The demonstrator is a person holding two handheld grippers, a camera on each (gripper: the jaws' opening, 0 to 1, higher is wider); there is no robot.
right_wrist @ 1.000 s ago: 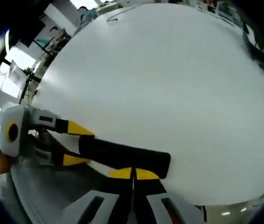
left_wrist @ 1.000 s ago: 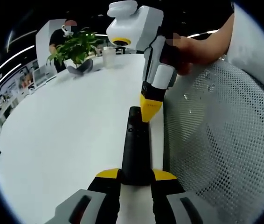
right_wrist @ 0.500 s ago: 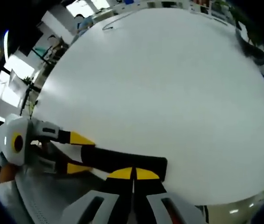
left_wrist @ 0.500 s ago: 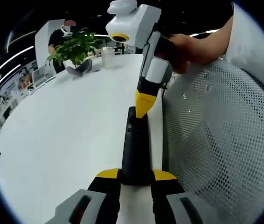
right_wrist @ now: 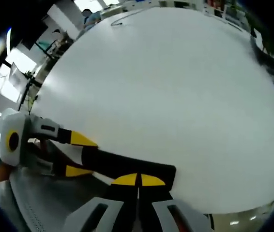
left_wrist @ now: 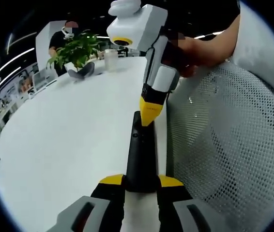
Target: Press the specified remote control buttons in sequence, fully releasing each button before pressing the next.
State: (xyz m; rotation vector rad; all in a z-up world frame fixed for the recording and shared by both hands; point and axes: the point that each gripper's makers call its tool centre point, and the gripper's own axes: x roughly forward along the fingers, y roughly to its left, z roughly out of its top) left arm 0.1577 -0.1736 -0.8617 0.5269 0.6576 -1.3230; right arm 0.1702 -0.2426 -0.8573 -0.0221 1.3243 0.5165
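— Black plastic, long and thin: the remote control [left_wrist: 140,154] runs up the middle of the left gripper view, its near end clamped between the yellow-tipped jaws of the left gripper [left_wrist: 141,181] at the bottom of the frame. It lies along the right edge of the white table [left_wrist: 64,140], just beside a white mesh chair back [left_wrist: 224,145]

— And the right gripper [left_wrist: 147,112]?

— It comes down from the upper centre of that view, jaws pressed together into one yellow point that sits on the far end of the remote. In the right gripper view the right gripper's own tips [right_wrist: 138,180] meet at the lower centre, on the remote's end at the table's rim

— Where does the risk lie?

— Probably in leverage. The press lands far from the clamp, so a hard push may pivot the remote in the left jaws or tip it towards the table edge at the right of the left gripper view

— Anything else?

— The closed tips likely span more than one button; a small slide along the body could trigger a neighbour. A shallow lift might also leave the button half down, which would spoil the sequence
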